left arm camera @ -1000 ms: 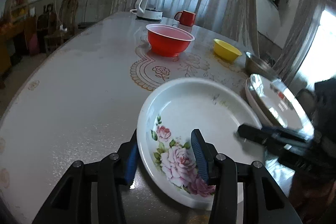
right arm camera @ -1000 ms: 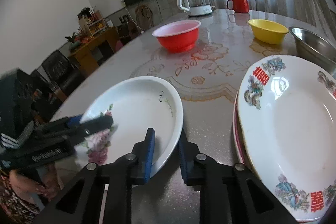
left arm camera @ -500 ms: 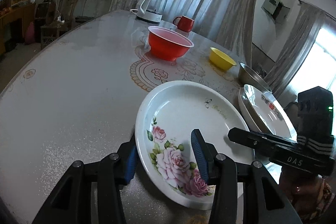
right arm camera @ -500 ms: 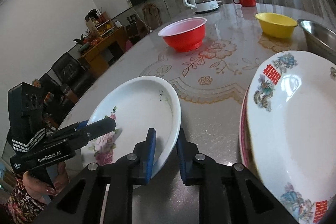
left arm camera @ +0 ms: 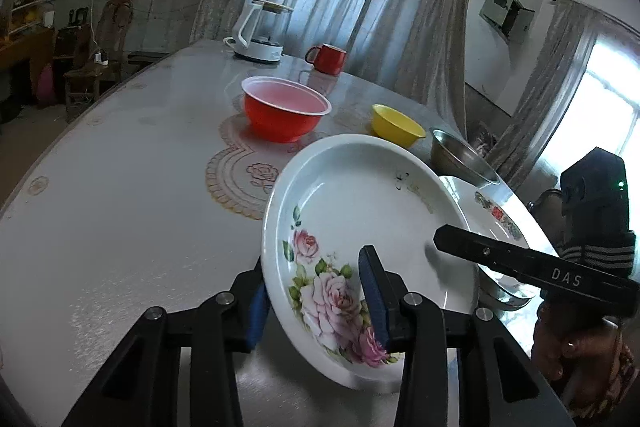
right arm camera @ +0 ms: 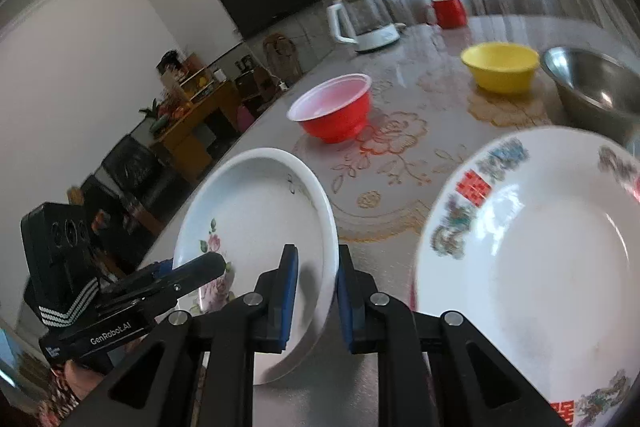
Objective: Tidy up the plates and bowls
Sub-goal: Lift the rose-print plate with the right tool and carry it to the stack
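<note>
A white plate with pink roses (left arm camera: 360, 203) (right arm camera: 256, 211) hangs tilted above the table, gripped from both sides. My left gripper (left arm camera: 316, 295) has the near rim between its blue pads; its jaws are closing on it. My right gripper (right arm camera: 318, 291) is shut on the opposite rim, and its black finger (left arm camera: 444, 239) reaches over the plate in the left wrist view. Just right of the held plate lies a stack of plates (right arm camera: 540, 247) (left arm camera: 500, 219) with red double-happiness marks.
On the patterned table (left arm camera: 120, 187) stand a red bowl (left arm camera: 284, 115), a yellow bowl (left arm camera: 396, 127) and a steel bowl (left arm camera: 460, 159). A white kettle (left arm camera: 260, 31) and a red mug (left arm camera: 328, 59) are at the far edge. A hand (left arm camera: 572, 343) holds the right gripper.
The rose plate has left the table and tilted, rising with both grippers. The left jaws have narrowed on its rim. The bowls and the plate stack have not moved.
</note>
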`<move>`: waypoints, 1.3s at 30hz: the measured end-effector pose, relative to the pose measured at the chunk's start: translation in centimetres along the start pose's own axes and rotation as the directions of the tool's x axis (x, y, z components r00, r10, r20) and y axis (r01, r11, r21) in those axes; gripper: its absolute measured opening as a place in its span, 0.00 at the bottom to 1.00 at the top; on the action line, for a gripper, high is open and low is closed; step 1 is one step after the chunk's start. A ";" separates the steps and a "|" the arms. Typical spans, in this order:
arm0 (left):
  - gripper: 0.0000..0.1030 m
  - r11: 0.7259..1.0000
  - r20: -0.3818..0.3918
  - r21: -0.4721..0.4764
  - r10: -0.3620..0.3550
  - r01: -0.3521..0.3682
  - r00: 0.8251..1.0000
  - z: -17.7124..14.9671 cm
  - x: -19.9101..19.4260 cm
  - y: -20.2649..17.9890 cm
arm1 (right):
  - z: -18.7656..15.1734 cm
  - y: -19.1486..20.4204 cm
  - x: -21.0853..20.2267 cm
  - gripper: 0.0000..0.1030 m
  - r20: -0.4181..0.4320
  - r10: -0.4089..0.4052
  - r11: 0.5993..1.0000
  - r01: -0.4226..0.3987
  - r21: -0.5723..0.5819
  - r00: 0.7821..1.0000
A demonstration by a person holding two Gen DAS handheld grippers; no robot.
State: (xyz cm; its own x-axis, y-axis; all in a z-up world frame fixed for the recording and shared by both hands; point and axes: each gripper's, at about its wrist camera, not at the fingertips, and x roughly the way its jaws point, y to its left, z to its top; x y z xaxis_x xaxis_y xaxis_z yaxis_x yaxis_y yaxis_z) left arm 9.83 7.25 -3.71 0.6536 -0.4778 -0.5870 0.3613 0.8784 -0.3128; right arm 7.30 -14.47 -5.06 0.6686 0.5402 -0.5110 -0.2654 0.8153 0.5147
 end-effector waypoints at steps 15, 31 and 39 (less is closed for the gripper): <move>0.40 0.995 -0.005 0.051 -0.090 0.090 0.996 1.5 2.4 -5.6 | 0.5 -3.9 -5.5 0.17 0.079 -0.057 0.993 0.048 0.109 0.995; 0.40 0.977 -0.060 0.126 -0.165 0.171 0.984 2.8 5.6 -12.0 | -0.6 -8.4 -11.0 0.17 0.135 -0.139 0.971 0.109 0.213 0.981; 0.40 0.970 -0.091 0.152 -0.178 0.190 0.980 2.8 7.3 -14.4 | -1.2 -10.7 -12.6 0.17 0.144 -0.169 0.955 0.126 0.267 0.975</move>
State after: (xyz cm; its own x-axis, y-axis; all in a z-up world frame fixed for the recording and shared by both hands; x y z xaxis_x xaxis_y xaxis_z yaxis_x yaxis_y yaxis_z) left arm 11.30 -8.90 -1.42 0.5157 -0.6235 -0.5876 0.5757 0.7601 -0.3012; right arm 0.90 -29.76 -4.97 0.7970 0.3587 -0.4859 0.0165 0.7914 0.6111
